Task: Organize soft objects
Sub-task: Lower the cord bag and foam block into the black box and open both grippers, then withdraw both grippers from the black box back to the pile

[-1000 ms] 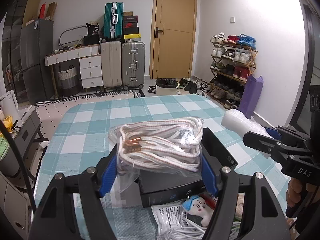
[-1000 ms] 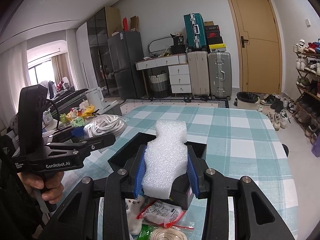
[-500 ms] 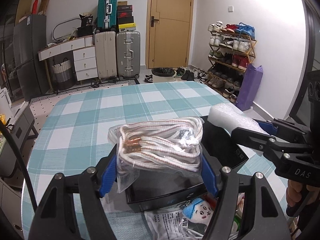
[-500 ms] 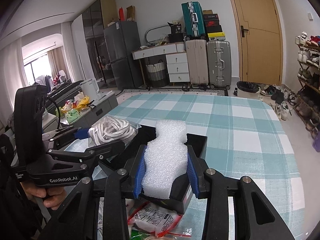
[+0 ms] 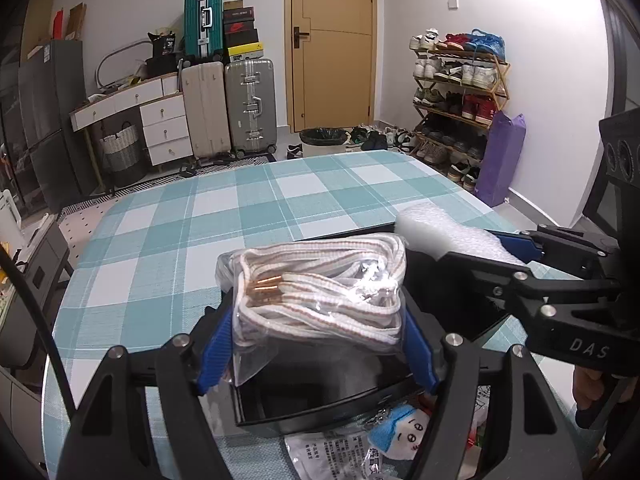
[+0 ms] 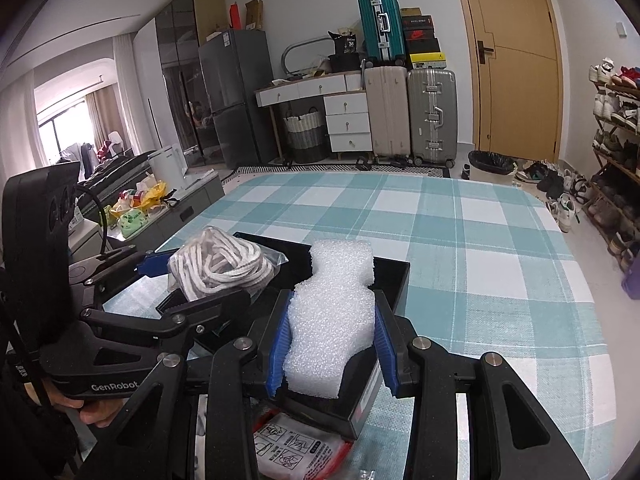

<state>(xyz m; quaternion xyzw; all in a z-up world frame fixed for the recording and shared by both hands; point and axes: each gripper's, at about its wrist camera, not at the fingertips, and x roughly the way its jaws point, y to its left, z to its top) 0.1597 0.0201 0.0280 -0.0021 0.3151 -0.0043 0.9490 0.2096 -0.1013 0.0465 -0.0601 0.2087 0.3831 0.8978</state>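
Two grippers: both loaded, both over the black box [image 5: 344, 396].
Left gripper [image 5: 320, 344]: jaws closed partway on the bagged rope bundle [image 5: 320, 288]; blue pads press both sides of the clear bag.
Rope bundle: white cord with thin brownish stripe and copper-coloured end caps, held above the open box, near its left end.
Right gripper [image 6: 330, 344]: jaws clamped on the white foam block [image 6: 332, 312], pads on its lower sides; the notched top sticks out forward.
Foam block: over the right half of the box [image 6: 376, 396]; cannot tell whether it touches the floor of the box.
Box: open, shallow, black, sits on the teal checked surface [image 5: 224, 216].
Near edge: plush doll with blue cap [image 5: 400, 432] and a printed plastic packet [image 5: 344, 452] lie just in front of the box; a red-edged packet [image 6: 300, 448] shows under the right gripper.
Background: suitcases [image 5: 228, 104], shoe rack [image 5: 460, 96], wooden door [image 5: 332, 44].
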